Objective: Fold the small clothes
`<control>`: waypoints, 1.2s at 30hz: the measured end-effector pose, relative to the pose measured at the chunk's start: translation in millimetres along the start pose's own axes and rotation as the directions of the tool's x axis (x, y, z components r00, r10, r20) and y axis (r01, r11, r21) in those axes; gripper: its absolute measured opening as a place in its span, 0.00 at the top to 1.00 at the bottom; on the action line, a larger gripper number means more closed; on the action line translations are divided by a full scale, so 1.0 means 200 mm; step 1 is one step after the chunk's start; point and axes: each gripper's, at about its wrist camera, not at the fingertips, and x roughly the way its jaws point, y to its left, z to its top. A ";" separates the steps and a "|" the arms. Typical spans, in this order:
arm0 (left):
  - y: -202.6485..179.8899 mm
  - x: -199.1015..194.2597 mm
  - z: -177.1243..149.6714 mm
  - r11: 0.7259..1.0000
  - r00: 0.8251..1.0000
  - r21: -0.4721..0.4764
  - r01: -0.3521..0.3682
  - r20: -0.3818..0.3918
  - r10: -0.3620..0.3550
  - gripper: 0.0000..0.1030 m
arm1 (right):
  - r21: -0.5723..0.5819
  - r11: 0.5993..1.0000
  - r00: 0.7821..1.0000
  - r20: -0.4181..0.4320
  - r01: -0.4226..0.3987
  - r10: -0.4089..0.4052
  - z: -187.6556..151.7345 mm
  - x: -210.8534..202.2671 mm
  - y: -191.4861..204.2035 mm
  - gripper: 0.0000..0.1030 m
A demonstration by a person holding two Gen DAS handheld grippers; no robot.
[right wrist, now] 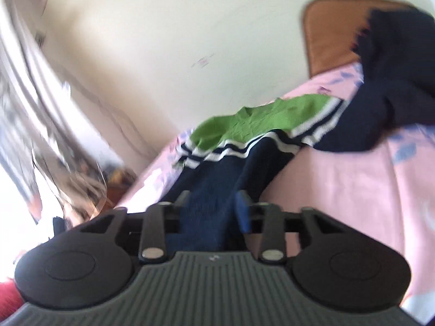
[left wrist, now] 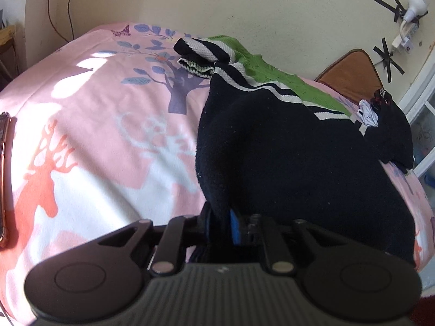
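a: left tongs (left wrist: 220, 224) pressed tight on a fold of the dark navy knit sweater with white stripes and a green upper part (left wrist: 285, 149), pinching its near edge. right tongs (right wrist: 214, 212) have navy knit between them too; jaws stand partly apart and the view is blurred, looks like a loose pinch on a thick bunch.

b: where's the garment?

a: lying on the pink bed sheet with deer and tree print (left wrist: 95, 135), rumpled, green part toward the cream wall (left wrist: 217, 5), a striped sleeve cuff (left wrist: 198, 51) flopped over at the far end.

b: handling?

a: soft, light, floppy, thick knit. it'll sag and stretch between two grips, not slippery. best hold is at the hem corners or shoulder seams, both sides matched, so the fold lands straight. bunched grabs like the right one probably drag extra layers.
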 end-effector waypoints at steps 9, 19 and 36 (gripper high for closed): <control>0.08 -0.09 0.11 0.997 0.995 -0.038 -0.061 0.075 0.064 0.90 | -0.115 0.990 0.981 -0.166 0.078 -0.096 -0.23 0.39 0.01 0.81; 0.15 -0.04 0.15 0.988 0.989 -0.069 -0.135 0.056 0.139 0.90 | -0.113 0.994 0.987 -0.161 0.004 -0.022 -0.19 0.54 0.09 0.80; 0.20 -0.05 0.16 0.987 0.991 -0.117 -0.113 0.064 0.121 0.90 | -0.024 0.995 0.985 -0.141 0.093 -0.096 -0.14 0.87 0.15 0.47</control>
